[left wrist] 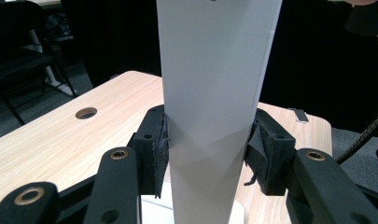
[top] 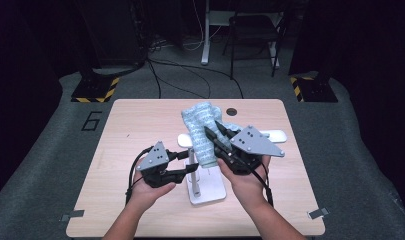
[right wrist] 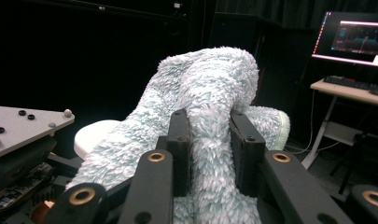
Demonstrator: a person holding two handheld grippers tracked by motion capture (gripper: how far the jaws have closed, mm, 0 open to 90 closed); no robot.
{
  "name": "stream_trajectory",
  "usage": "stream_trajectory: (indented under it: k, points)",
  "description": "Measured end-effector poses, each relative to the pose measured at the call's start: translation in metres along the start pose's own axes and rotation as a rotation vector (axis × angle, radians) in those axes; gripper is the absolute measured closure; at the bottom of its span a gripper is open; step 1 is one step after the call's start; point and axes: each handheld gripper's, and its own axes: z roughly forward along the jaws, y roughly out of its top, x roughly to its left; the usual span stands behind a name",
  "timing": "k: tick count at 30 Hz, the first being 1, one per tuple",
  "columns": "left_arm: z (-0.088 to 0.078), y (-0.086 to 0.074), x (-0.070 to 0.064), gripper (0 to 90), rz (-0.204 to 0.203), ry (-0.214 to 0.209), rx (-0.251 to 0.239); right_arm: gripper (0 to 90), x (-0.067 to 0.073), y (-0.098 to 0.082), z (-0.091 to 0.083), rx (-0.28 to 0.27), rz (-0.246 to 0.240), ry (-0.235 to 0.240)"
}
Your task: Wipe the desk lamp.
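The desk [top: 140, 125] is a pale wooden top with rounded corners and a small round hole [top: 232, 111] near its far edge. A white stand [top: 206, 189] sits a little toward the near edge from the desk's middle: a flat base plate, an upright white post [left wrist: 210, 107] rising from it, and a white crossbar at the top whose rounded end [top: 275, 135] reaches toward the right edge.

A fluffy pale blue-green sock [top: 202, 132] hangs over the top of the stand, between the desk's middle and its far edge. Its upper part bunches toward the far edge, and its lower part drops along the post toward the base plate.

The right tongs [top: 217, 131], held in the person's right hand [top: 247, 182], come in from the right edge side and point toward the sock. In the right gripper view, the two black pads sit on either side of a fold of the sock [right wrist: 210, 116] and pinch the fleece between them.

The left tongs [top: 186, 162], held in the left hand [top: 147, 192], come in level from the left edge side of the stand. In the left gripper view, the pads press against both sides of the white post, clamping it low down, just above the base plate.
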Motion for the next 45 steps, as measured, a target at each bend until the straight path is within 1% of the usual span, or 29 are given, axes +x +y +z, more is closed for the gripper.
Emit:
stream_trajectory:
  k: [2,3,4,6,7,10,11,13,14,16,19,20,22,24,26,28,30,32,34,36,37,40,41,43,44,45]
  points:
    - [0.001,0.0,-0.001,53.2,0.002,0.0,-0.006,72.7,-0.001,-0.002,-0.001,0.0,-0.005,0.001]
    - [0.001,0.0,-0.001,53.1,0.002,0.0,-0.006,72.7,-0.004,-0.003,-0.001,-0.006,0.0,0.004]
    - [0.001,0.0,0.0,53.1,0.008,-0.005,-0.001,72.7,-0.006,-0.004,-0.002,-0.005,-0.001,-0.003]
    - [0.001,0.0,0.0,53.2,0.002,-0.003,-0.004,72.8,-0.008,-0.005,-0.005,-0.002,-0.007,-0.014]
    - [0.0,0.0,0.0,53.2,0.004,-0.001,0.0,72.8,-0.011,-0.006,-0.007,-0.005,-0.01,-0.021]
    - [0.0,0.0,0.0,53.2,0.005,-0.004,0.001,72.9,-0.023,-0.01,-0.016,0.008,-0.009,-0.046]
    - [0.001,0.0,0.0,53.2,0.003,-0.002,-0.001,72.9,-0.026,-0.011,-0.018,0.015,-0.002,-0.051]
    - [0.002,0.0,-0.001,53.2,0.005,-0.001,0.001,72.9,-0.038,-0.014,-0.025,0.03,0.024,-0.062]
    - [0.002,0.0,-0.001,53.2,0.005,-0.001,0.001,72.9,-0.044,-0.016,-0.03,0.039,0.032,-0.072]
    - [0.001,0.001,0.0,53.2,0.008,-0.005,0.004,73.0,-0.053,-0.018,-0.036,0.05,0.044,-0.088]
    - [0.001,0.0,0.0,53.2,0.008,-0.004,0.004,73.1,-0.067,-0.022,-0.046,0.066,0.062,-0.124]
    - [0.001,0.0,0.0,53.2,0.002,-0.002,-0.002,73.1,-0.073,-0.025,-0.051,0.069,0.065,-0.141]
    - [0.0,0.0,0.0,53.2,0.003,-0.003,0.001,73.1,-0.08,-0.027,-0.057,0.072,0.074,-0.162]
    - [0.001,0.0,0.0,53.2,0.002,-0.003,-0.002,73.1,-0.09,-0.031,-0.065,0.075,0.103,-0.187]
    - [0.0,0.0,0.0,53.2,0.003,-0.005,0.002,73.1,-0.097,-0.034,-0.071,0.078,0.12,-0.206]
    - [0.0,0.0,0.0,53.2,0.004,-0.002,-0.002,73.1,-0.103,-0.037,-0.077,0.075,0.118,-0.225]
    - [-0.001,-0.001,0.0,53.2,0.007,-0.011,0.0,73.2,-0.109,-0.039,-0.081,0.075,0.125,-0.239]
    - [-0.002,-0.001,0.0,53.2,0.007,-0.007,-0.002,73.2,-0.114,-0.041,-0.085,0.078,0.13,-0.254]
    - [-0.002,-0.001,0.0,53.2,0.005,-0.007,-0.001,73.2,-0.118,-0.044,-0.089,0.08,0.135,-0.268]
    - [-0.002,-0.001,0.0,53.2,0.006,-0.007,0.002,73.2,-0.121,-0.046,-0.091,0.082,0.146,-0.27]
    - [-0.002,-0.001,0.0,53.2,0.007,-0.007,0.003,73.2,-0.121,-0.046,-0.092,0.074,0.156,-0.271]
    - [-0.003,-0.001,0.0,53.2,-0.002,-0.008,-0.003,73.3,-0.118,-0.046,-0.091,0.075,0.142,-0.269]
    - [-0.003,-0.002,0.0,53.2,-0.003,-0.008,-0.003,73.3,-0.117,-0.046,-0.091,0.072,0.146,-0.269]
    - [-0.003,-0.001,0.0,53.2,-0.002,-0.007,-0.003,73.3,-0.114,-0.045,-0.089,0.059,0.157,-0.252]
    - [-0.003,-0.001,0.0,53.2,0.002,-0.009,-0.002,73.3,-0.111,-0.044,-0.087,0.063,0.155,-0.245]
    - [-0.002,-0.001,0.0,53.2,-0.002,-0.007,-0.003,73.3,-0.109,-0.044,-0.086,0.06,0.149,-0.238]
